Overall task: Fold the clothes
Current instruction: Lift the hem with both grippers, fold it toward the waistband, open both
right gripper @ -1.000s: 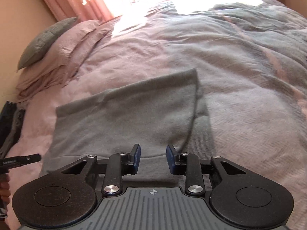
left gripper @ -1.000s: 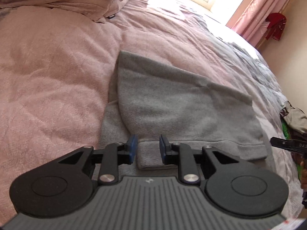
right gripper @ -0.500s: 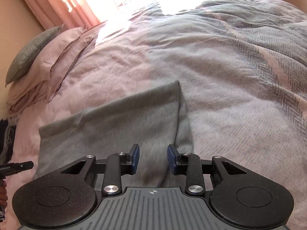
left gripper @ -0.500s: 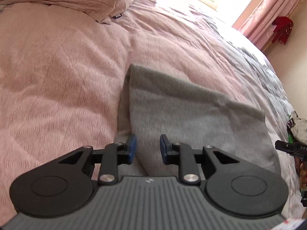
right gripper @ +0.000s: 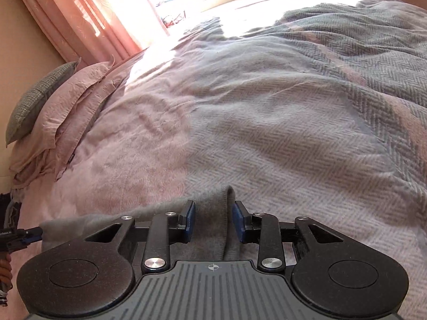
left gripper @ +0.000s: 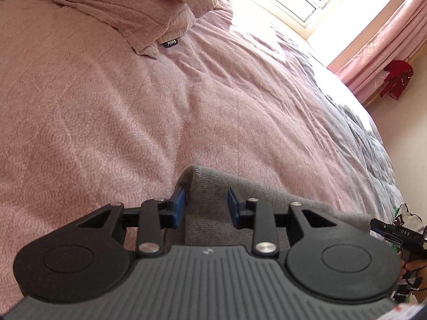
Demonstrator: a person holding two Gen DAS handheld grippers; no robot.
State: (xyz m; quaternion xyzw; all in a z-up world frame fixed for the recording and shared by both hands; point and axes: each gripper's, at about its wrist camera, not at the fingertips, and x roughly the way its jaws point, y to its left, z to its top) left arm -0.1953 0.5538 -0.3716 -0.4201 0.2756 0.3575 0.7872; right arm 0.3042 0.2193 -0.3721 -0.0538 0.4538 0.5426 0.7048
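A folded grey garment [left gripper: 267,194] lies on the pink bedspread [left gripper: 106,106]. Only its far edge shows past my tools. My left gripper [left gripper: 206,209] straddles the garment's far left corner. Its jaws are opening, cloth lies between the blue pads [left gripper: 178,208], and they do not press on it. In the right wrist view the same garment [right gripper: 149,208] ends in a folded corner. My right gripper [right gripper: 213,220] stands open around that corner, with a gap on both sides of the cloth.
Pink pillows [left gripper: 120,0] and a grey cushion [right gripper: 34,98] are piled at the head of the bed. A grey herringbone blanket [right gripper: 320,133] covers the other half. Pink curtains [right gripper: 88,13] frame a bright window. A red cloth [left gripper: 397,80] hangs by the wall.
Both grippers have slid forward over the grey garment, from its near hem to its far corners, and dropped lower. The left jaws stand wider than before.
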